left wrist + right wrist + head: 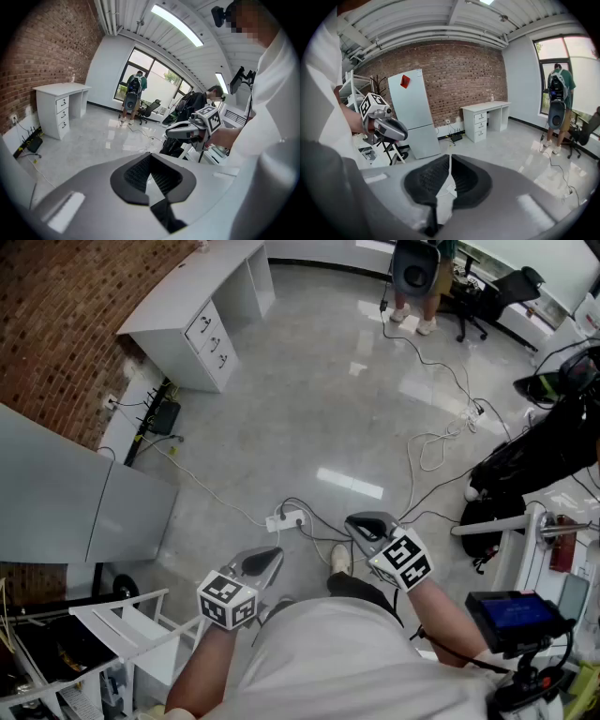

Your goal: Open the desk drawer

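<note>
The white desk [192, 296] stands far off against the brick wall at the upper left, its stack of drawers [212, 339] all closed. The left gripper view shows the same desk [60, 92] at the left, and in the right gripper view the desk [486, 107] is mid-frame with its drawers [480, 124]. My left gripper [270, 559] and right gripper [362, 522] are held close to my body, several metres from the desk. Both are shut with nothing between the jaws, as seen on the left gripper [150, 158] and the right gripper [449, 161].
A grey fridge [80, 502] stands at the left and a white rack [122, 629] at the lower left. A power strip [287, 519] and cables [431, 442] lie on the floor. Black bags [534, 456] sit at the right; a person [418, 282] stands far off.
</note>
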{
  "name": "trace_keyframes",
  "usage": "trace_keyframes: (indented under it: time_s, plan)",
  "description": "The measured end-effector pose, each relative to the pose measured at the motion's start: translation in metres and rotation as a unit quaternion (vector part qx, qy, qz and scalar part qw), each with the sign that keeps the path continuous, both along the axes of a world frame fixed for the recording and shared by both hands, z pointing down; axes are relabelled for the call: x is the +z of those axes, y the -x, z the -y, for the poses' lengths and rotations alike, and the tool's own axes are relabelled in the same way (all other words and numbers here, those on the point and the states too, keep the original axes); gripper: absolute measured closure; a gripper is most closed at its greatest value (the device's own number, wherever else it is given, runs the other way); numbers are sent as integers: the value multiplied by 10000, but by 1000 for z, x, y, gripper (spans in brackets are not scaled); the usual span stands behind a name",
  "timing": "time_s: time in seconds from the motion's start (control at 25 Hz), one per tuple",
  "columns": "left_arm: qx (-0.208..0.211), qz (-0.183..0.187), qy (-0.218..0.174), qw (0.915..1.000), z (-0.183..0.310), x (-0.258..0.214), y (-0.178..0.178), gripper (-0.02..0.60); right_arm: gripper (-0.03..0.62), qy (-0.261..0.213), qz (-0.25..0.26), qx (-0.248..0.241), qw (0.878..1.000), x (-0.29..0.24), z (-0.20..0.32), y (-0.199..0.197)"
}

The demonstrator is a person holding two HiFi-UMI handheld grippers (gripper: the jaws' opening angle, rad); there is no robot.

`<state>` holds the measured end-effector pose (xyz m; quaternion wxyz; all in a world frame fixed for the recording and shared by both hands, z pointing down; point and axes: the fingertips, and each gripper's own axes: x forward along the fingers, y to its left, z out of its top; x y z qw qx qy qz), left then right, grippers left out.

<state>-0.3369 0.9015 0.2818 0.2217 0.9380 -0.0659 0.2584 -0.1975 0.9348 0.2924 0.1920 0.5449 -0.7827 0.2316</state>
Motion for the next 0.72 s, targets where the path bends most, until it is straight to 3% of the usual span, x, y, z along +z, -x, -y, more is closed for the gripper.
trace_keyframes:
  time_s: [0.24,0.48,0.72]
  plan:
    - [240,105,-388,9989,34,-7,-98,577,577,-64,-133,-260,9996,-5,30,-87]
    - [179,15,-3,9998,86,-5,-148,576,577,133,52,-200,9997,8,72,-137]
    - [72,-226,278,9993,183,23,-214,576,577,542,254,-265,9979,40,156,-179]
